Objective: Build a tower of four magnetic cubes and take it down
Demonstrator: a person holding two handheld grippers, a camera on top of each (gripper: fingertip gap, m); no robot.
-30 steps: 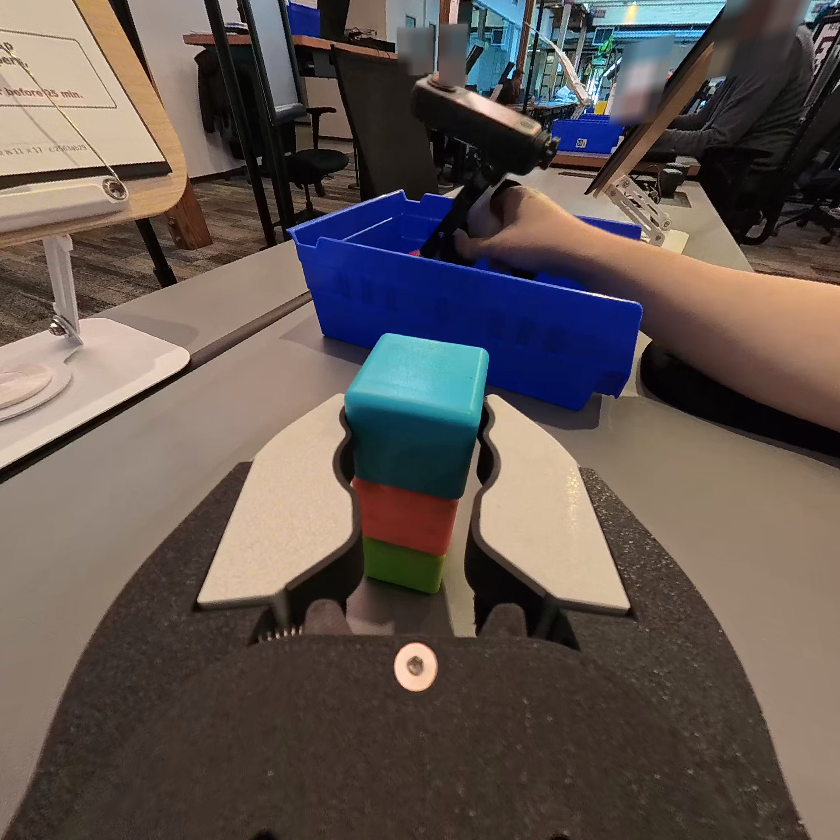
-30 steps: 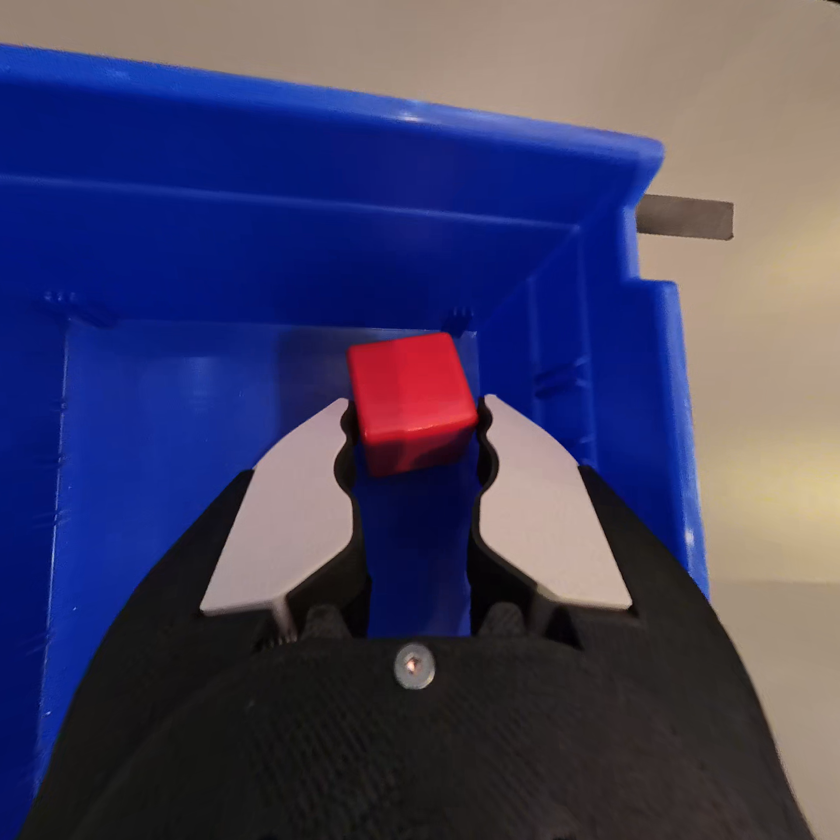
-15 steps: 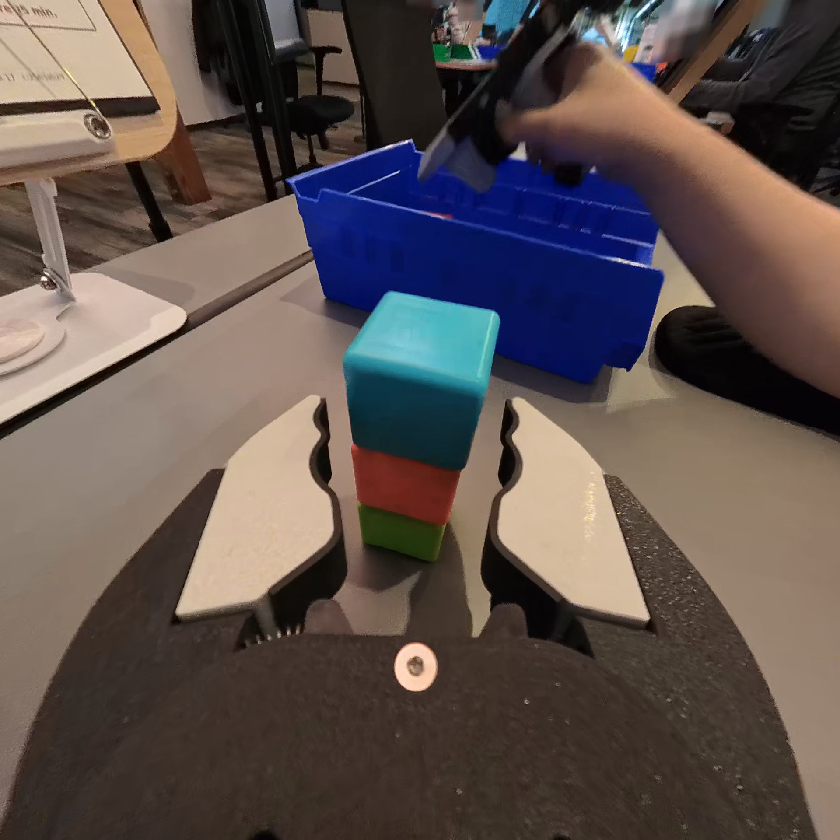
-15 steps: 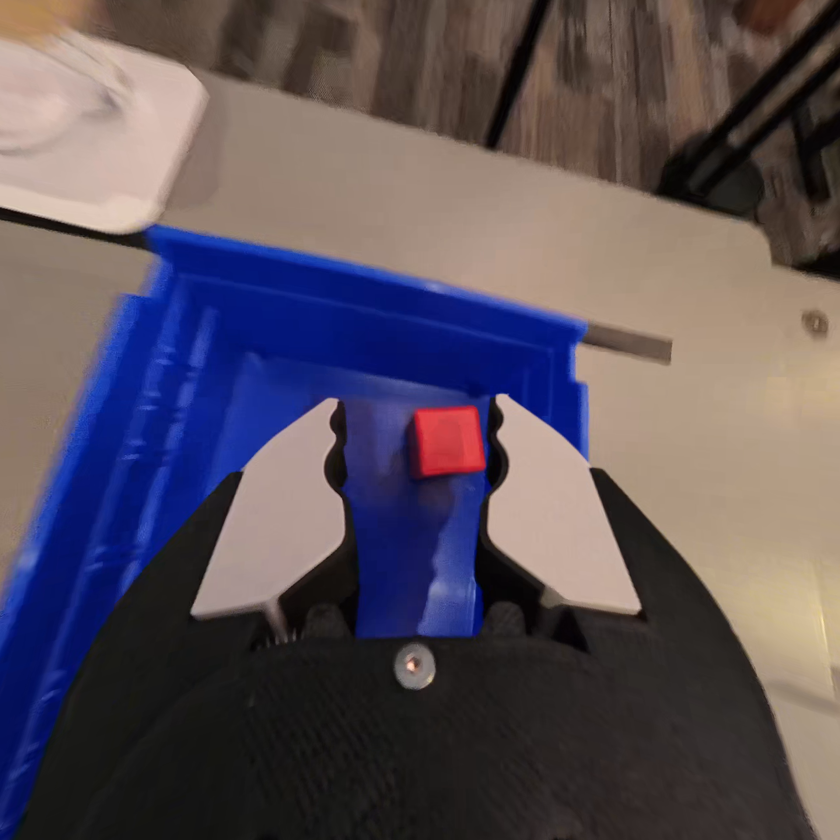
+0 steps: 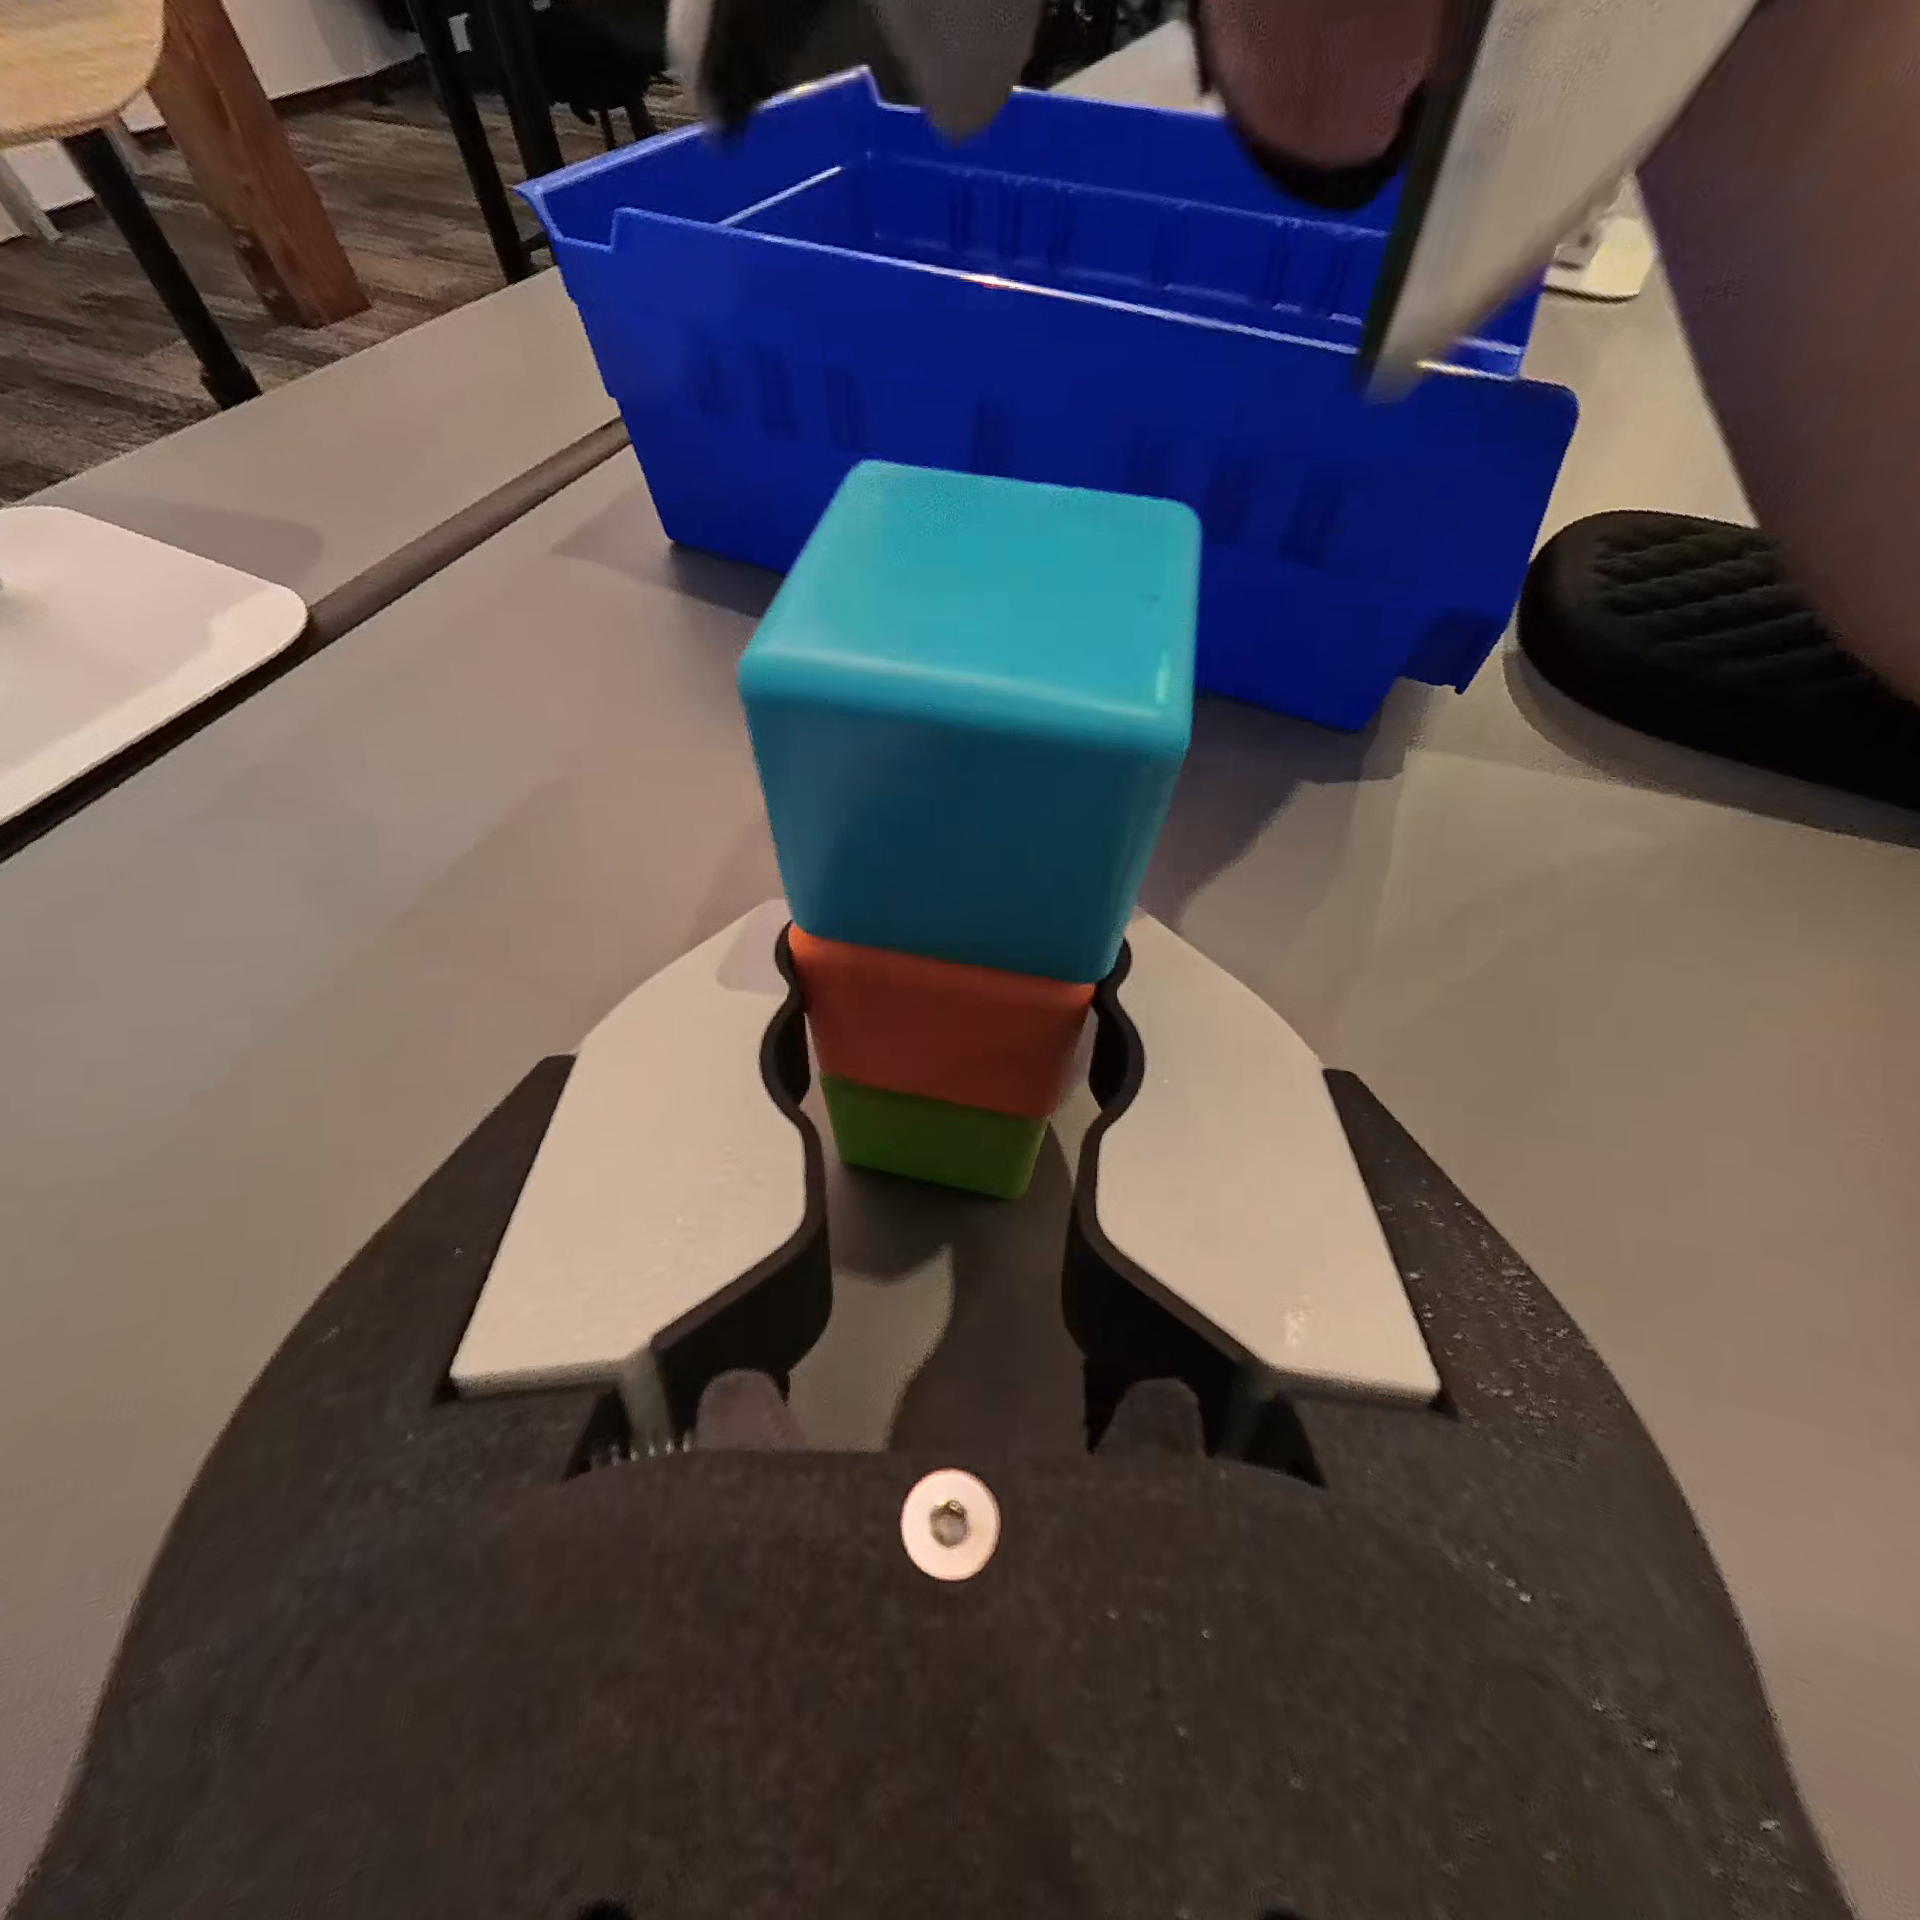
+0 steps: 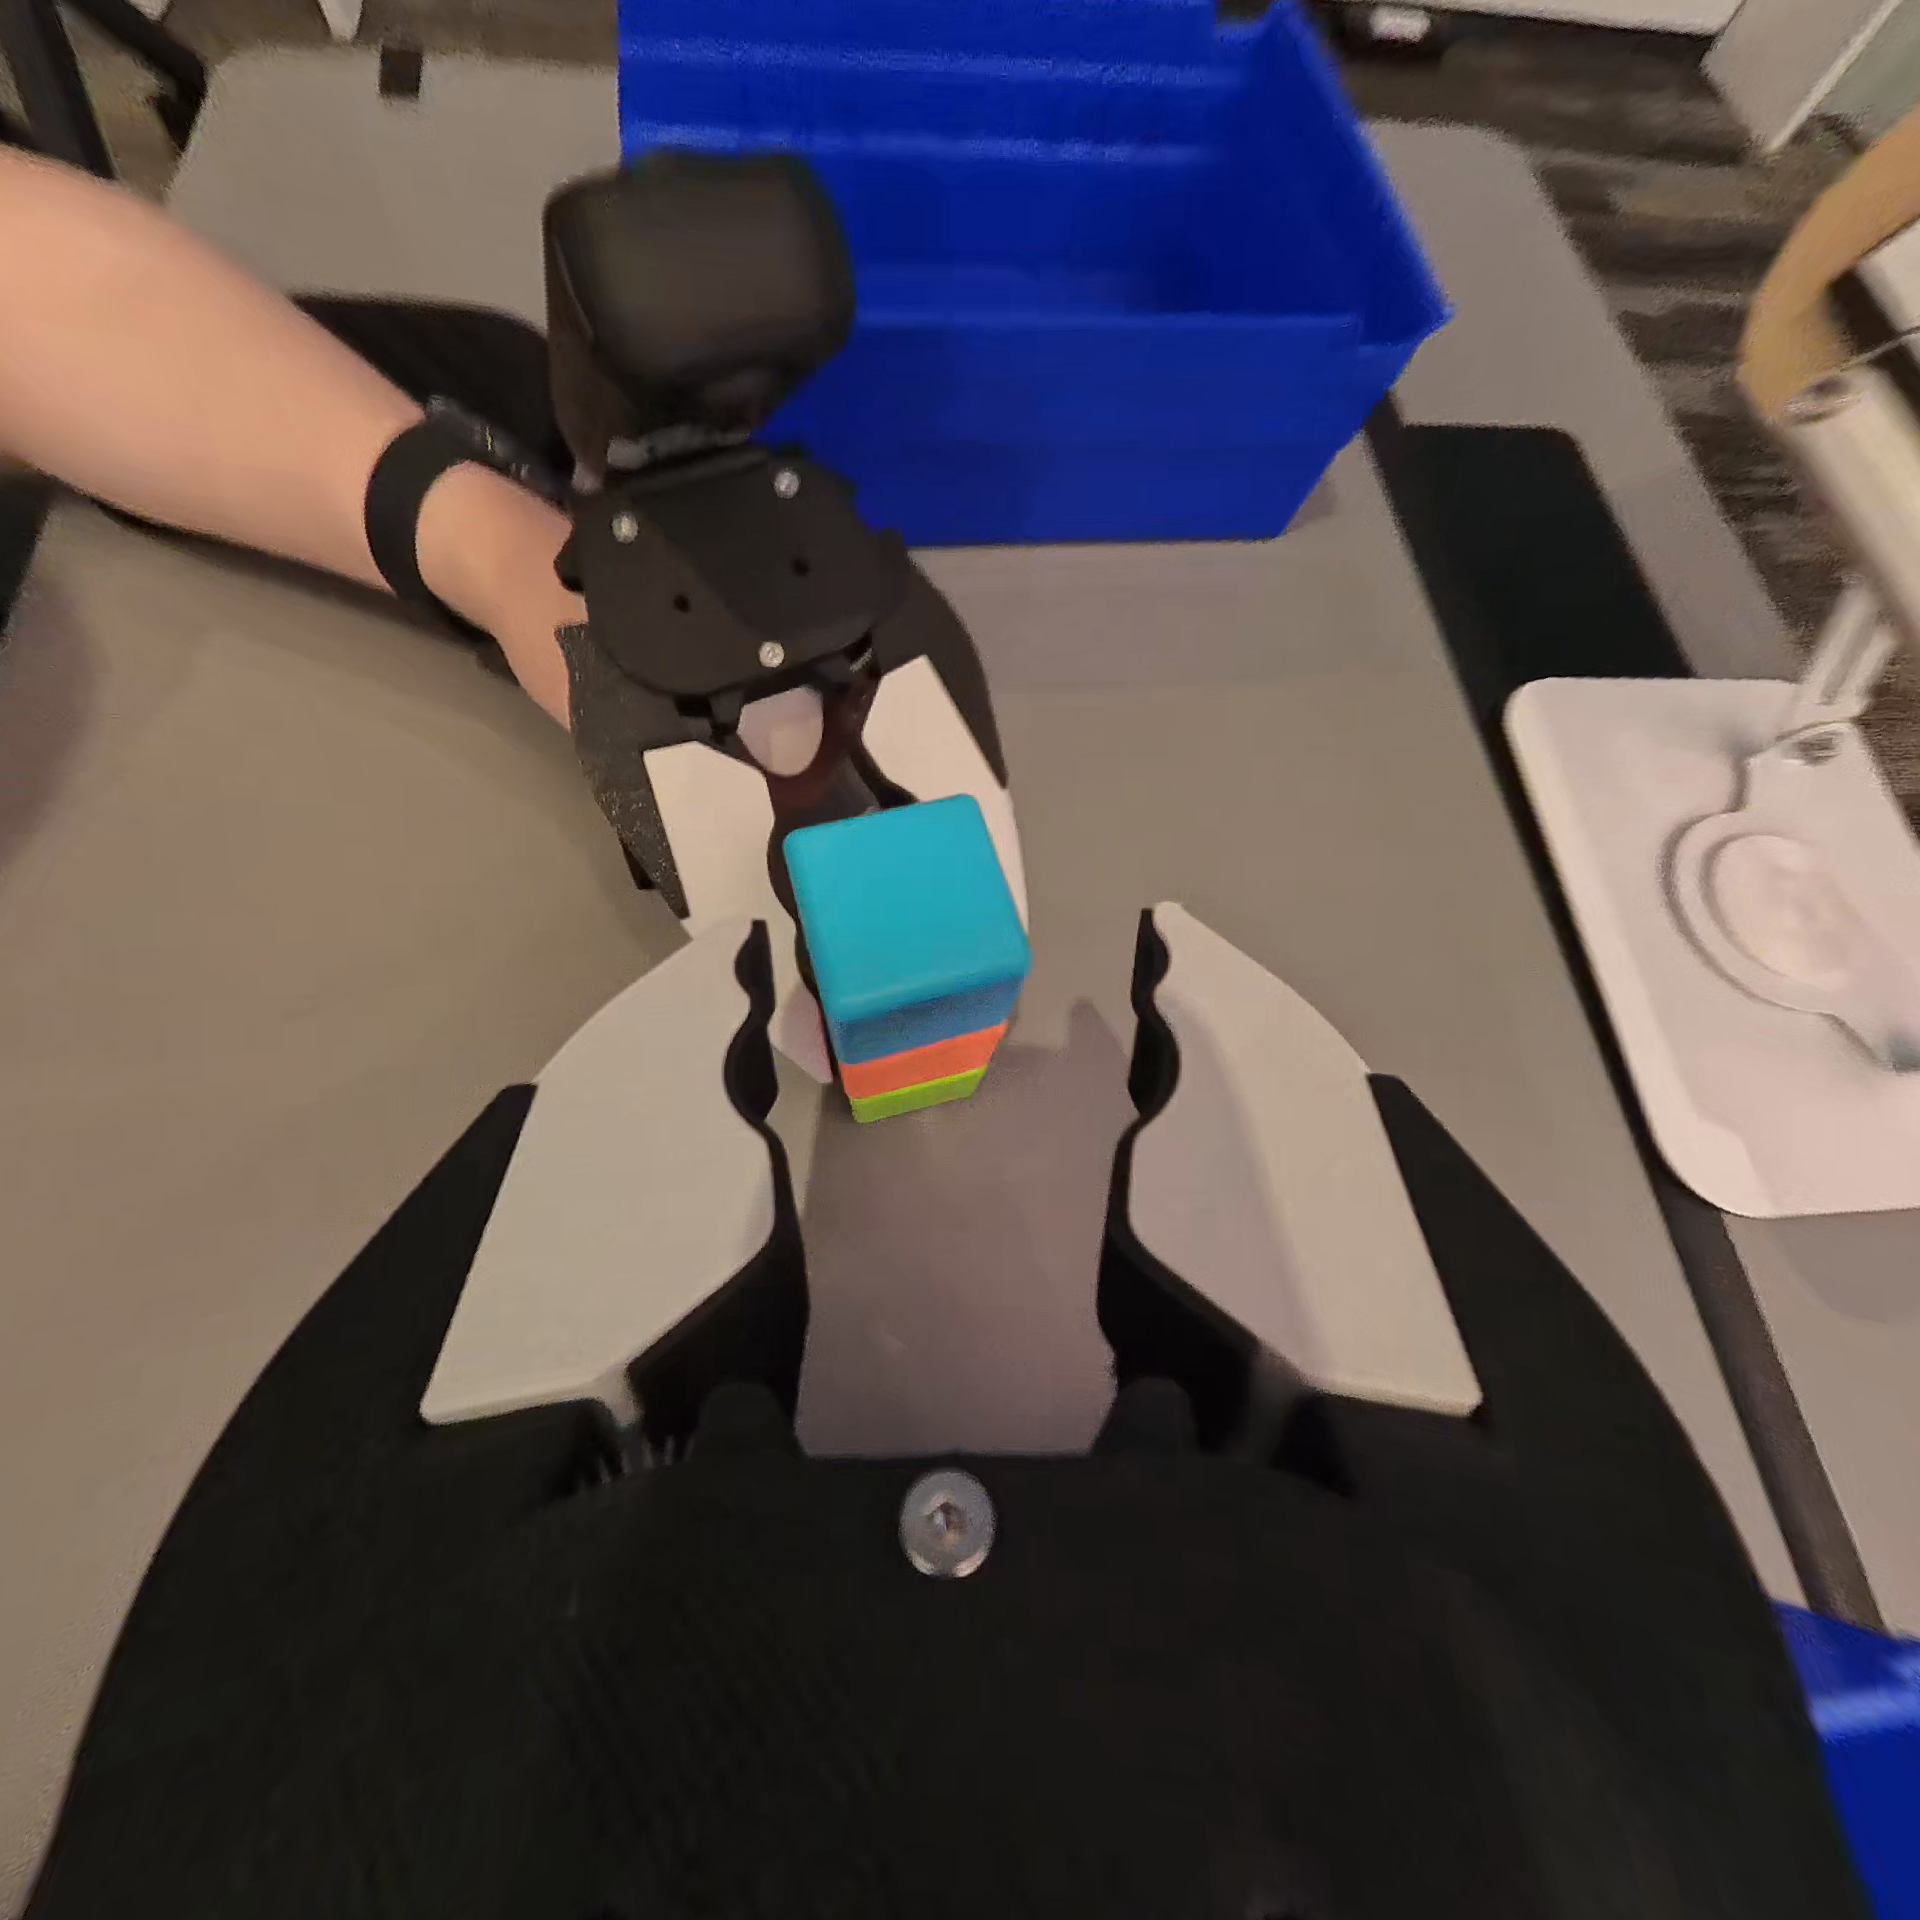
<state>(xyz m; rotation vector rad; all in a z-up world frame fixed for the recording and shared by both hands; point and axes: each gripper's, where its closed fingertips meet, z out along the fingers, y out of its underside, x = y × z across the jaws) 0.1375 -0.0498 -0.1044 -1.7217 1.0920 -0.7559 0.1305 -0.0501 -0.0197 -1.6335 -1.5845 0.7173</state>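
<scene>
Three-cube tower on grey table (image 5: 312,831): teal cube (image 5: 961,727) on top, orange cube (image 5: 940,1044) in the middle, green cube (image 5: 930,1148) at the bottom. Left gripper (image 5: 948,1023) is closed on the orange cube, fingertips partly hidden under the teal. Right gripper (image 6: 951,971) hangs above the tower, jaws wide apart, holding nothing. Blue bin (image 5: 1039,343) sits just beyond; its inside is hidden, and the right wrist view is blurred.
</scene>
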